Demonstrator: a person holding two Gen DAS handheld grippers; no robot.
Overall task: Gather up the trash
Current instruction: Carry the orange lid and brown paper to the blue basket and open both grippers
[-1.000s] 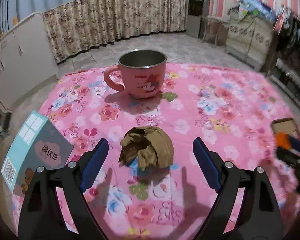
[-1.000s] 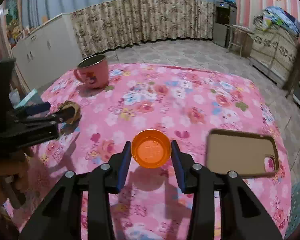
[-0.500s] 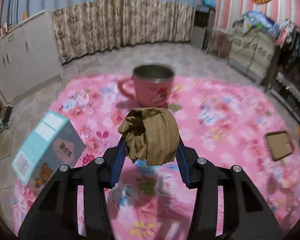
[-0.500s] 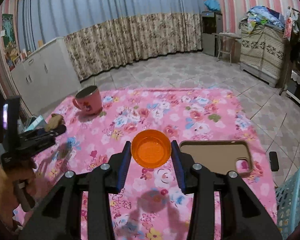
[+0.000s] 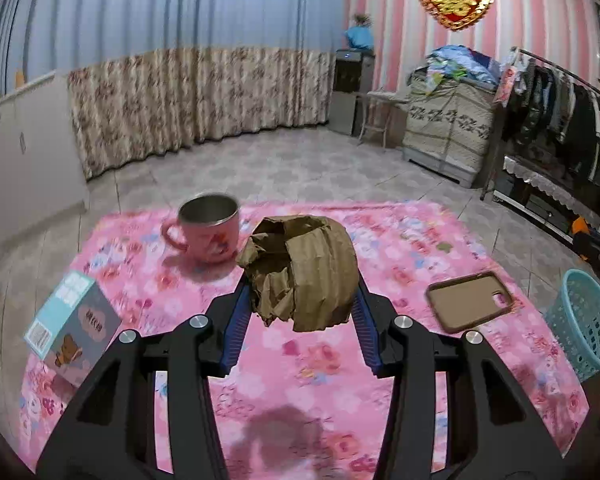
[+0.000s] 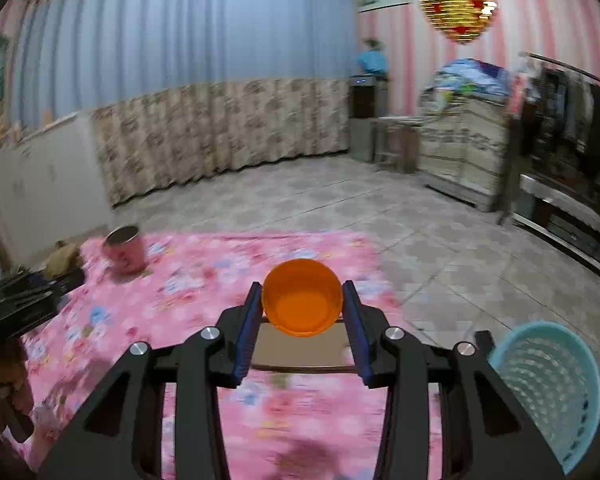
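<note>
A: Pink striped walls, blue and flowered curtains, tiled floor, and a low worktop (image 5: 400,248) under a pink flowered cloth. Where's the trash?

B: Both pieces are off the cloth. The crumpled brown paper wad (image 5: 302,270) sits clenched between the blue pads of the left tongs (image 5: 298,310), held above the cloth. The small orange cup (image 6: 302,298) is gripped the same way in the right tongs (image 6: 302,326), mouth facing the camera.

A: And where do they go?

B: Into the light blue basket (image 6: 548,388), I'd judge. It stands on the floor just off the worktop's right edge. From the right tongs it lies low and to the right, close by. From the left tongs the basket (image 5: 586,320) is far off to the right, across the cloth.

A: So the right hand is nearer.

B: Clearly. The cup would likely drop first; the paper has to cross over the brown phone case (image 5: 470,300) to get there.

A: Anything else lying around?

B: A pink mug (image 5: 206,228) behind the paper, and a small blue box (image 5: 72,328) at the left edge. Neither looks like trash to me.
</note>
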